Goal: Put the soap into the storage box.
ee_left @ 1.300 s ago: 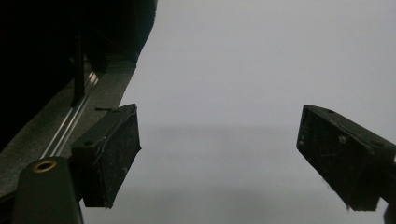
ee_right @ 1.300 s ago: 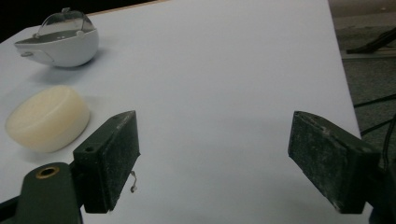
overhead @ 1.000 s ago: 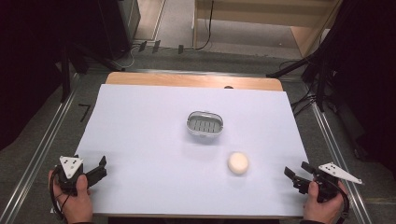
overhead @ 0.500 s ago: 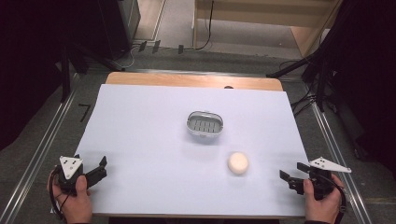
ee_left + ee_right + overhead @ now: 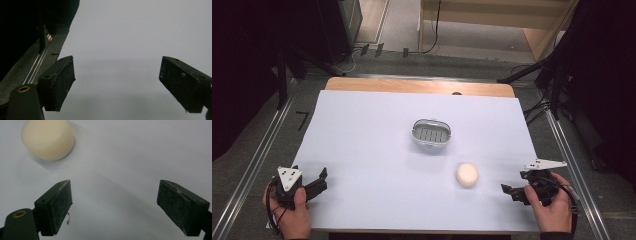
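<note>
A round cream soap bar [image 5: 467, 174] lies on the white table sheet [image 5: 372, 150], right of centre; it also shows at the upper left as the soap bar [image 5: 48, 139] in the right gripper view. Farther back stands a grey oval soap dish [image 5: 430, 133] with a ribbed tray inside. My right gripper [image 5: 508, 191] hovers near the front right corner, pointing left toward the soap and a short way from it. Its jaws are opening and nothing lies between its pads [image 5: 56, 206]. My left gripper [image 5: 321, 178] rests at the front left, open, with bare sheet between its pads [image 5: 61, 82].
The wooden table edge [image 5: 419, 86] runs along the back. Metal rails [image 5: 264, 150] border the table on the left and a rail [image 5: 572, 165] borders it on the right. Cables and dark stands crowd the floor behind.
My right gripper has lifted and shifted left toward the soap, with its jaws spreading wider. The left gripper, soap and dish have stayed put.
</note>
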Available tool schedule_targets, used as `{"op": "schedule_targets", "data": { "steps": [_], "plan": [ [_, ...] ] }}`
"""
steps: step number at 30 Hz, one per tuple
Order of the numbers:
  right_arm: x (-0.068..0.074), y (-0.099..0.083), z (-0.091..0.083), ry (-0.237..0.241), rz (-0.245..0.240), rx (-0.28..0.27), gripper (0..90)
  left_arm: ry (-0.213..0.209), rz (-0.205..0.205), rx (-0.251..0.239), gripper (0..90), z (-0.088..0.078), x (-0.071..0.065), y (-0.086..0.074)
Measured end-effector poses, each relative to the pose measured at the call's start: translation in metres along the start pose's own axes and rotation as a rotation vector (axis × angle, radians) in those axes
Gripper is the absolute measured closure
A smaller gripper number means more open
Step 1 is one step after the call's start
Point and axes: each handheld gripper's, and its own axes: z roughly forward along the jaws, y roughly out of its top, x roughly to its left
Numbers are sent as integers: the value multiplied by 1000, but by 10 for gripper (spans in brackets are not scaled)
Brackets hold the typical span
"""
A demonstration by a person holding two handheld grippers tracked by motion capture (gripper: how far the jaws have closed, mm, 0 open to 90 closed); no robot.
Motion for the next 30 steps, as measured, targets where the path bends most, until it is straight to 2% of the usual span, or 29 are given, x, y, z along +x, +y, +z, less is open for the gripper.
{"op": "schedule_targets", "data": {
  "steps": [7,9,13,21,30],
  "plan": [
    [10,13,3,13,-52,61,132,-8,-3,-2,142,0,1,0],
    [14,19,8,4,-79,107,132,-11,-2,-2,142,0,1,0],
    [20,25,14,12,-108,144,131,-13,-2,-2,142,0,1,0],
    [26,33,17,13,-124,188,132,-15,0,4,142,0,1,0],
    [32,38,20,24,-141,212,132,-15,2,3,142,0,1,0]
  ]
}}
